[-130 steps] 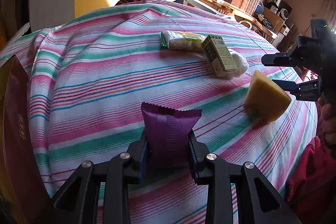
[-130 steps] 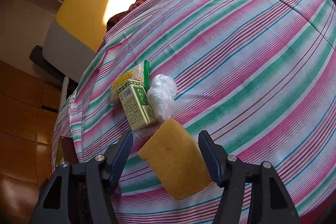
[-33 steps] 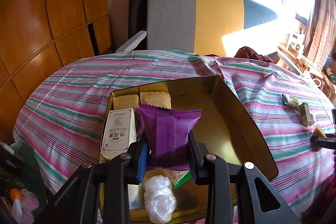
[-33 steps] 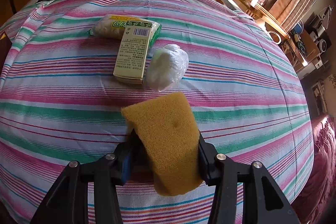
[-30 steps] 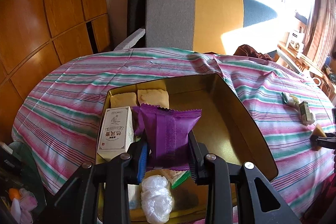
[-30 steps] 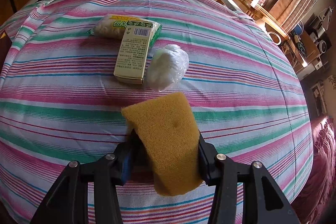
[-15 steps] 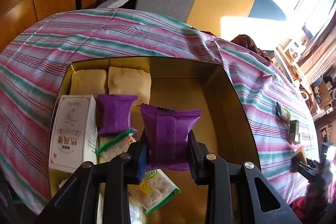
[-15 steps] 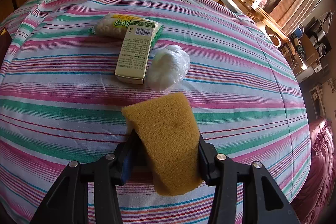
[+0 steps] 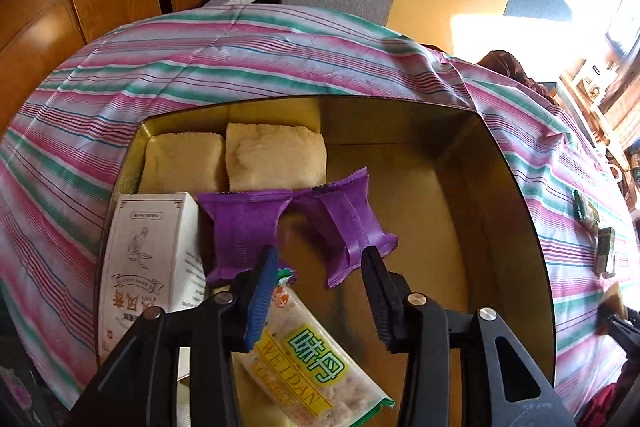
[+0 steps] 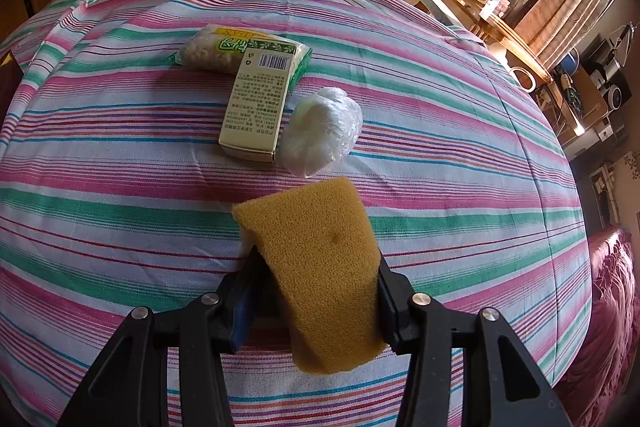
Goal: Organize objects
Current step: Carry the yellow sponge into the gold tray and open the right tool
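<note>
Half a second ago the purple packet (image 9: 347,223) was clamped in the left gripper (image 9: 320,269); it has left the fingers and lies on the floor of the gold tin (image 9: 516,187), just ahead of the right fingertip and tilted, with its sealed seam facing up. The left gripper's jaws are now spread wide and hold nothing.

Ahead of this gripper the tin holds several things. A second purple packet (image 9: 244,227) lies just ahead of the left fingertip, beside the first one, and their upper corners almost touch. Farther ahead, against the far wall of the tin, two pale yellow cakes (image 9: 240,159) sit side by side. To the left of the gripper a white carton (image 9: 150,259) with a bird drawing lies flat. Under the gripper a clear cracker pack (image 9: 316,359) with a green and yellow label (it reads WEIDAN) lies slanted. The tin's right half is bare metal.

The right gripper (image 10: 316,279) has not changed: its jaws are pressed on a yellow sponge (image 10: 320,267), which it holds above the striped tablecloth (image 10: 120,187). Ahead of it lie a green carton (image 10: 260,103), a clear bag with something white (image 10: 322,131) touching its right side, and a cracker pack (image 10: 212,55) under the carton's far end.
</note>
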